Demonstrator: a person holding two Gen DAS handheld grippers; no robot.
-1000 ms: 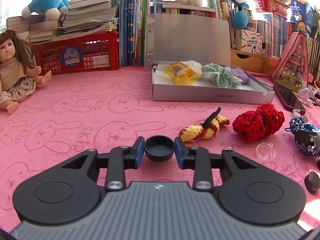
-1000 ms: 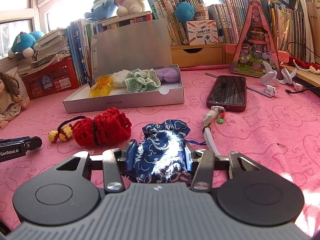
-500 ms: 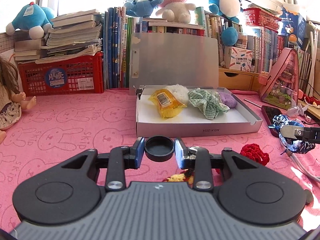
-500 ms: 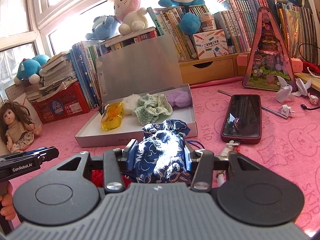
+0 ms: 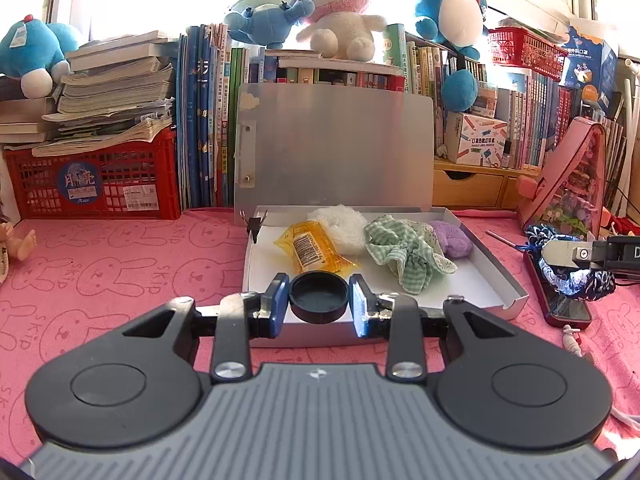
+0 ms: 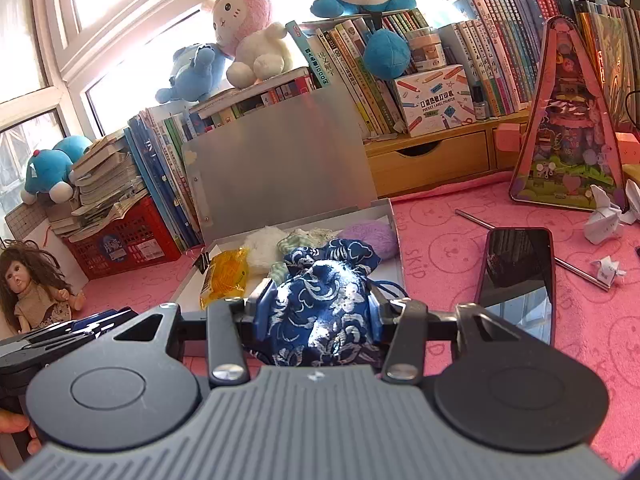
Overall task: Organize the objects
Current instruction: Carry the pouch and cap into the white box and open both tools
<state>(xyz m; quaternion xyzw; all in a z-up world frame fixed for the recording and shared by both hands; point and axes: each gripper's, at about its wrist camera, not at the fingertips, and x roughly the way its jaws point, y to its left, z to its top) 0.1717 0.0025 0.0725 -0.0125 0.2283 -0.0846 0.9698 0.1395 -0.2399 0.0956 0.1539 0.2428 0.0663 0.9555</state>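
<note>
My left gripper (image 5: 319,302) is shut on a black round cap (image 5: 319,297) and holds it above the front edge of the open white box (image 5: 496,276). My right gripper (image 6: 318,312) is shut on a blue patterned pouch (image 6: 320,300), held in the air above the box's front right part (image 6: 394,224); it also shows in the left wrist view (image 5: 576,272). In the box lie a yellow packet (image 5: 314,250), a white fluffy item (image 5: 344,226), a green checked cloth (image 5: 404,252) and a purple item (image 5: 452,238).
A dark phone (image 6: 516,280) lies right of the box on the pink cloth (image 5: 120,272). A metal rod (image 6: 532,246) and paper scraps (image 6: 604,220) lie further right. A red crate (image 5: 92,184), books and plush toys line the back. A doll (image 6: 32,284) sits at left.
Both grippers have risen from the cloth and moved toward the box, carrying the cap and the pouch. The box now looks much closer in both views.
</note>
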